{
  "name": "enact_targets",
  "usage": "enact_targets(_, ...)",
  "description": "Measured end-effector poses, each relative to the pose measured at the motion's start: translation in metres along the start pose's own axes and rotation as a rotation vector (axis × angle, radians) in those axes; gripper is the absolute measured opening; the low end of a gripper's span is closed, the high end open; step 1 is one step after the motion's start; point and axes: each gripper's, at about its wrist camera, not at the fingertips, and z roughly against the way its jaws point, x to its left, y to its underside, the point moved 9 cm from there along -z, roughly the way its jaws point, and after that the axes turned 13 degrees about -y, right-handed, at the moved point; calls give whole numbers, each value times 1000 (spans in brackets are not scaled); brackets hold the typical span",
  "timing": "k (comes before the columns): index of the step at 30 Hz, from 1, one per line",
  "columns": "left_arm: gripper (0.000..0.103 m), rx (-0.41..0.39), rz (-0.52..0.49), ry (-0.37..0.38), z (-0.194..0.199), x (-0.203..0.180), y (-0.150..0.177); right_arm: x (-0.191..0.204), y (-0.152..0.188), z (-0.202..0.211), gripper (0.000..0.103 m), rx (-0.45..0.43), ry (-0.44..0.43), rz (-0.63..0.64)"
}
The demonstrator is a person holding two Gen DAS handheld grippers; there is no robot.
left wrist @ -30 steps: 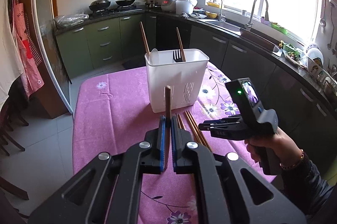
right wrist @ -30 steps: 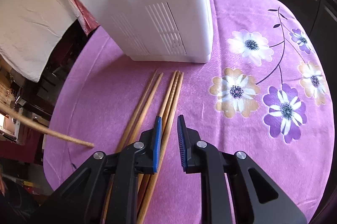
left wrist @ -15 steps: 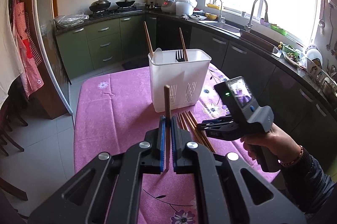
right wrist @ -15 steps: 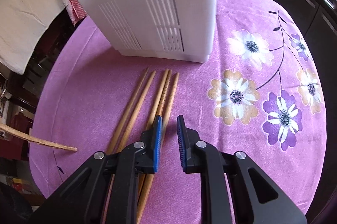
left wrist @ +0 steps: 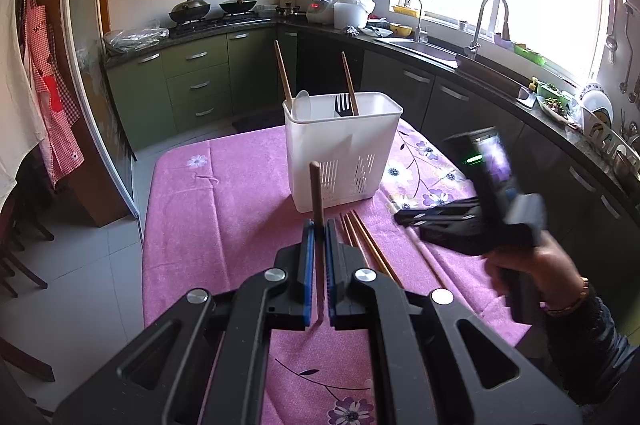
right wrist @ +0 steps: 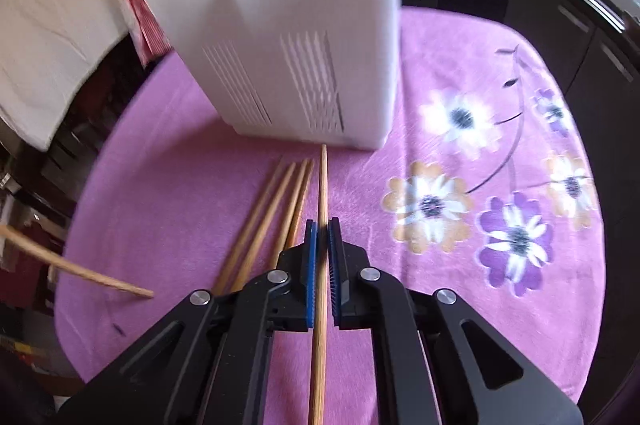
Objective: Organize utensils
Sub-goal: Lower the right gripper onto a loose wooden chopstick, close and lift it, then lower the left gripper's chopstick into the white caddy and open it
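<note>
Standing on the purple flowered tablecloth (left wrist: 224,201), the white utensil holder (left wrist: 344,153) has two chopsticks, a black fork (left wrist: 343,105) and a white spoon inside it. The left gripper (left wrist: 319,265) is clenched on a dark chopstick (left wrist: 317,197) that points up in front of the holder. The right gripper (right wrist: 322,265) is clenched on a light chopstick (right wrist: 322,193) with its tip near the holder's base. Three more chopsticks (right wrist: 276,209) lie on the cloth just beside it.

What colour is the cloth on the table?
The tablecloth is pinkish-purple with white, orange and purple flowers, clearest in the right wrist view.
</note>
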Motion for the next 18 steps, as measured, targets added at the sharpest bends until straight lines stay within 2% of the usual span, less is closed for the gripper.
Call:
enact_targets(9, 5, 1, -10, -9, -2, -1, 0, 32, 2, 130, 6, -282, -26, 103)
enact_targets(12, 5, -1, -17, -16, -2, -3, 0, 37, 15, 157, 6, -314, -15, 135)
enact_targets(18, 5, -4, -29, -28, 0, -9, 1, 43, 34, 182, 6, -353, -8, 163)
